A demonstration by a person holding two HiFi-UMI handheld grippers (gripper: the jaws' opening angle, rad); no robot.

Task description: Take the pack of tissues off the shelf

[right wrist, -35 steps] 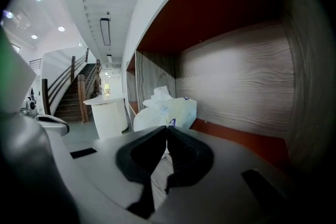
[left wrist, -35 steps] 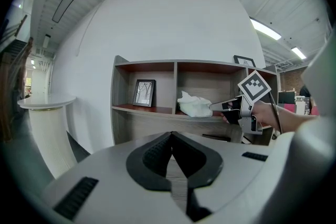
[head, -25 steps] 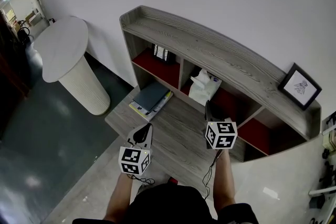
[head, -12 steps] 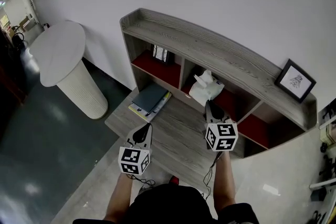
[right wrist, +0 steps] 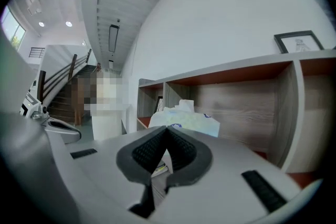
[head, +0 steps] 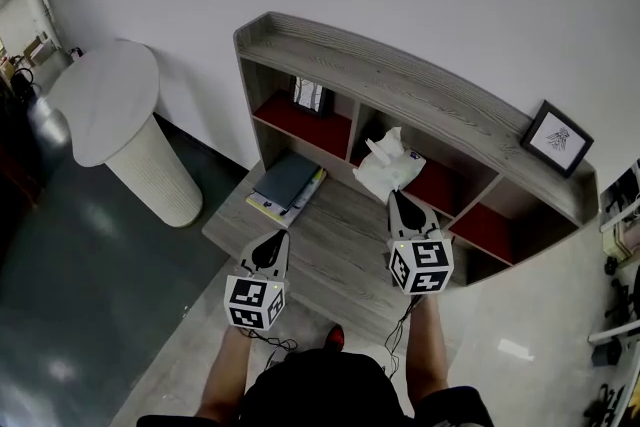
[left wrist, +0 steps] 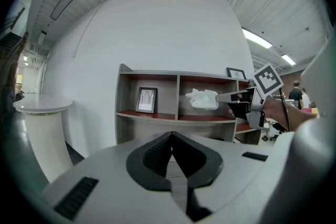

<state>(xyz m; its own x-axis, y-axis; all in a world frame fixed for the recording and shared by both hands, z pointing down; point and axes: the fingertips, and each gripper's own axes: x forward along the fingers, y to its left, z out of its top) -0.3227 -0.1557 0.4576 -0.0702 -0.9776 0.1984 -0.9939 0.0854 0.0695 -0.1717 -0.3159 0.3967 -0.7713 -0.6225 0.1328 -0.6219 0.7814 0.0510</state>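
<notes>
The pack of tissues (head: 388,165) is white plastic with a tissue sticking out of its top. It hangs in front of the middle compartment of the grey shelf (head: 400,90), above the desk surface (head: 340,250). My right gripper (head: 397,199) is shut on the pack's near edge; in the right gripper view the pack (right wrist: 189,120) sits right past the closed jaws (right wrist: 167,131). In the left gripper view the pack (left wrist: 202,98) shows at the tip of the right gripper (left wrist: 232,97). My left gripper (head: 270,251) hovers over the desk's left part, shut and empty (left wrist: 171,136).
A small framed picture (head: 311,98) stands in the left compartment. Books (head: 287,187) lie on the desk below it. Another framed picture (head: 557,139) leans on the shelf top at the right. A white round pedestal table (head: 110,105) stands to the left.
The right gripper has drawn the tissue pack out of the middle compartment, towards me and upward. The left gripper has shifted only slightly.
</notes>
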